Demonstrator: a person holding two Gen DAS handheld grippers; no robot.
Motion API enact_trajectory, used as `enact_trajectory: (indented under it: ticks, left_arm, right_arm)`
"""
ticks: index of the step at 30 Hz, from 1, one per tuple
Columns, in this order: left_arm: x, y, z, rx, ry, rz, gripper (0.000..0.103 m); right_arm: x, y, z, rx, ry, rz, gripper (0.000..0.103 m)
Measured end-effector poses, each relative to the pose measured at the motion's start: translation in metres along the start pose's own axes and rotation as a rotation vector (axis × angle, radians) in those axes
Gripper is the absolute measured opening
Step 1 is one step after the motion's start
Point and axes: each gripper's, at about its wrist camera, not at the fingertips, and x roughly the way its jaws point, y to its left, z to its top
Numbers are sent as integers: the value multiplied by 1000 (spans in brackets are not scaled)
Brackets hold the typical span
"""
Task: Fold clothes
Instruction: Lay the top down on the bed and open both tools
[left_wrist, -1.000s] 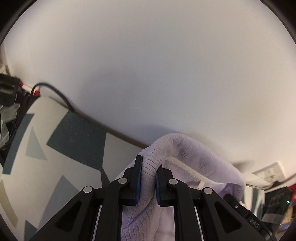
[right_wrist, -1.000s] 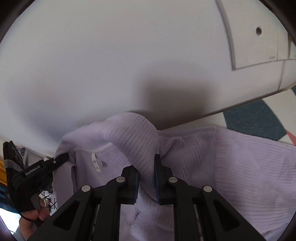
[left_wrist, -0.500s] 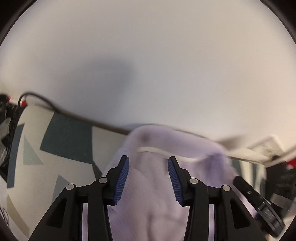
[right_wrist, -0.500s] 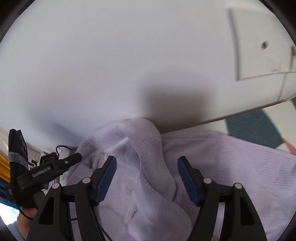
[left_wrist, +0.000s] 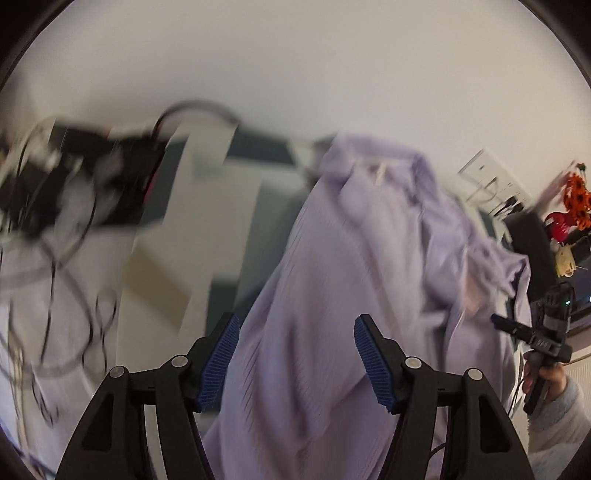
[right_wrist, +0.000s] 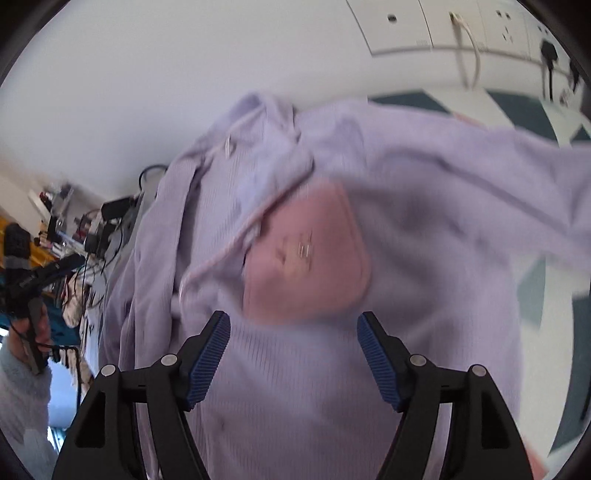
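From the tangle of cables (left_wrist: 55, 229) at the left edge, bare patterned surface (left_wrist: 229, 206) runs to the crumpled lilac sweater (left_wrist: 362, 258) filling mid-frame, over which the left gripper (left_wrist: 295, 360) and right gripper (right_wrist: 293, 356) hover, jaws spread wide, holding nothing.

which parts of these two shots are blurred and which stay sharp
Left wrist view: the cables and black gear at left are badly motion-smeared, the lilac knit sweater softer; the open left tongs stay crisp. Right wrist view: the sweater's pink patch is smeared; the open right tongs stay sharp; fisheye bends the edges.
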Motion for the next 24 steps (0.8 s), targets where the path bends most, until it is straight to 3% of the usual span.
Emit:
enact_trajectory:
  ticks: [2, 4, 10, 14, 16, 17, 20, 24]
  left_arm:
    - [9, 15, -23, -36, 47, -2, 65]
    - [19, 9, -22, -31, 48, 0, 65]
    - [47, -7, -15, -14, 49, 9, 65]
    - [62, -6, 0, -28, 3, 2, 62]
    - [61, -3, 6, -56, -6, -35, 30]
    - [63, -2, 10, -68, 7, -41, 5]
    - [70, -7, 18, -44, 36, -8, 5]
    - [60, -13, 29, 14, -7, 79, 4]
  right_arm:
    - [-12, 9, -16, 27, 1, 15, 74]
    - [-7, 16, -18, 45, -3, 25, 74]
    - [16, 29, -13, -21, -38, -162, 74]
    - [25, 23, -13, 2, -41, -206, 74]
    - [34, 22, -14, -9, -25, -223, 74]
    - [39, 22, -14, -16, -16, -231, 74]
    - [46, 18, -17, -37, 14, -246, 74]
    - [50, 18, -17, -48, 11, -252, 74]
